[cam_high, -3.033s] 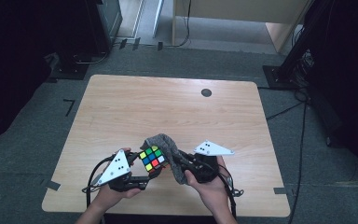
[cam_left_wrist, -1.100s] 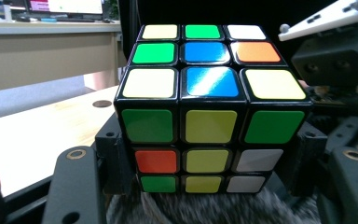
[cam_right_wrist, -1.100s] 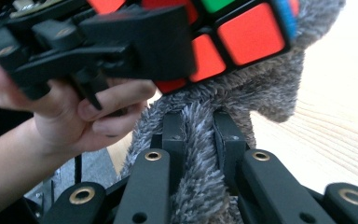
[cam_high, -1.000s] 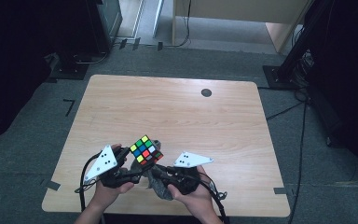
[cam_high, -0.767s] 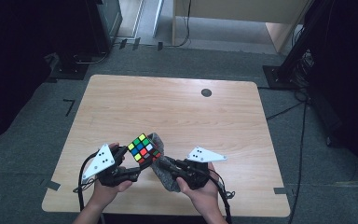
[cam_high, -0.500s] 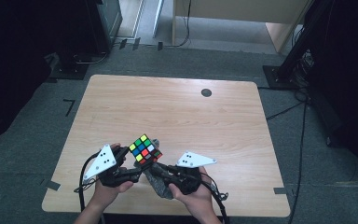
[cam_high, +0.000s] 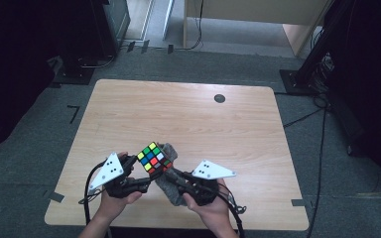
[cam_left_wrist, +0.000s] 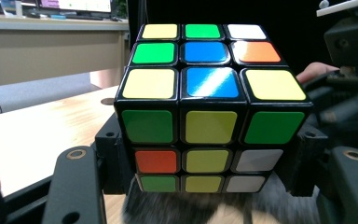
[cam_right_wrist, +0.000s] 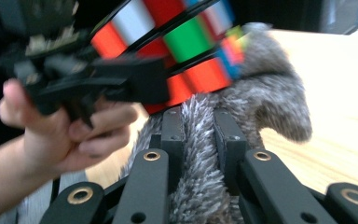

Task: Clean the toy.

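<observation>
No readable brand, label or text anywhere; only black dots on the 2 grey 3-cornered plates. Left gripper (cam_high: 146,183): jaws clamped on the scrambled 3x3 colour puzzle cube with black edges (cam_high: 154,157), held off the table near the front edge, roughly mid-width. In the left gripper view the cube (cam_left_wrist: 209,109) sits square between the jaws, top face yellow/green/white, green/blue/orange, yellow/blue/yellow. Right gripper (cam_high: 171,174): jaws pinched together on a grey fuzzy cloth (cam_high: 170,186); the right gripper view shows the cloth (cam_right_wrist: 200,186) squeezed between both jaws and bunched up behind the cube's red/green/white face (cam_right_wrist: 177,42). That frame is motion-blurred, so cloth-to-cube contact looks likely but I can't confirm it. In the high view the cloth wraps the cube's right and lower side, touching or just beside it.

Edges/room: light wooden table with rounded corners (cam_high: 188,119) is bare from the grippers back to the far edge, apart from a small round dark grommet (cam_high: 220,98) near the far right. Both hands sit at the front edge, cables trailing off it. Grey carpet all round, dark stands at the far left and right, well apart from the table. No containers in shot.
</observation>
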Available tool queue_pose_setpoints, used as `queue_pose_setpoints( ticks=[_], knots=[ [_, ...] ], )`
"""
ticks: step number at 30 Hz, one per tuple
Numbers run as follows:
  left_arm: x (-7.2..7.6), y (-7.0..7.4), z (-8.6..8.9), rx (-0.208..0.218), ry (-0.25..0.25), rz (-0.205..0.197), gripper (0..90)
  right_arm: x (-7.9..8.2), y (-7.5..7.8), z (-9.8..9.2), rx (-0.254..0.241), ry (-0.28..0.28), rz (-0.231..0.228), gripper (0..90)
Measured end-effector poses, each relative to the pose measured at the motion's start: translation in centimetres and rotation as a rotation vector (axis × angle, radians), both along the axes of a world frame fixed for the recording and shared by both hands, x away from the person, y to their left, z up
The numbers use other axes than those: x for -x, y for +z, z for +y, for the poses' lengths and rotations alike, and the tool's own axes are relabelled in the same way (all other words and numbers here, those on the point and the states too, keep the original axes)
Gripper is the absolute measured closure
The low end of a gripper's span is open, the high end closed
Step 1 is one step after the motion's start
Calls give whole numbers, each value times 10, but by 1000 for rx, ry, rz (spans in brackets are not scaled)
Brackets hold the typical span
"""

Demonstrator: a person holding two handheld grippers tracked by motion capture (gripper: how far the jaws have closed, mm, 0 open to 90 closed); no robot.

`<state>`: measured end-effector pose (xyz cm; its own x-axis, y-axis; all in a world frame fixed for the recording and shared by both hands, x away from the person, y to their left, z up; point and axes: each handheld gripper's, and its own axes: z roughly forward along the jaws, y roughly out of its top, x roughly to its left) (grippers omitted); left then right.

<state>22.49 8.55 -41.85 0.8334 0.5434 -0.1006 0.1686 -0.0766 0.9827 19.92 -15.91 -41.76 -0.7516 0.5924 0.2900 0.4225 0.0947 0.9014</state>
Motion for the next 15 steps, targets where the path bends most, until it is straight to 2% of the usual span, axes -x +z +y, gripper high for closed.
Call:
queue_pose_setpoints(
  ticks=[3, 5, 7, 12, 15],
  knots=[
    [0, 0, -1, -11, 1, -4, 340, 3, -5, 12, 40, 58, -5, 779],
    [0, 0, 0, -10, 5, -5, 340, 4, -4, 12, 52, 55, -20, 782],
    [-1, 1, 3, -3, 11, -3, 340, 2, -1, 6, 39, 29, -25, 784],
    [-3, 1, 5, 9, 16, 4, 340, -4, 6, -18, -65, -100, -17, 789],
    [-3, 1, 4, 4, 14, 4, 340, -1, 6, -17, -70, -99, -40, 790]
  ],
)
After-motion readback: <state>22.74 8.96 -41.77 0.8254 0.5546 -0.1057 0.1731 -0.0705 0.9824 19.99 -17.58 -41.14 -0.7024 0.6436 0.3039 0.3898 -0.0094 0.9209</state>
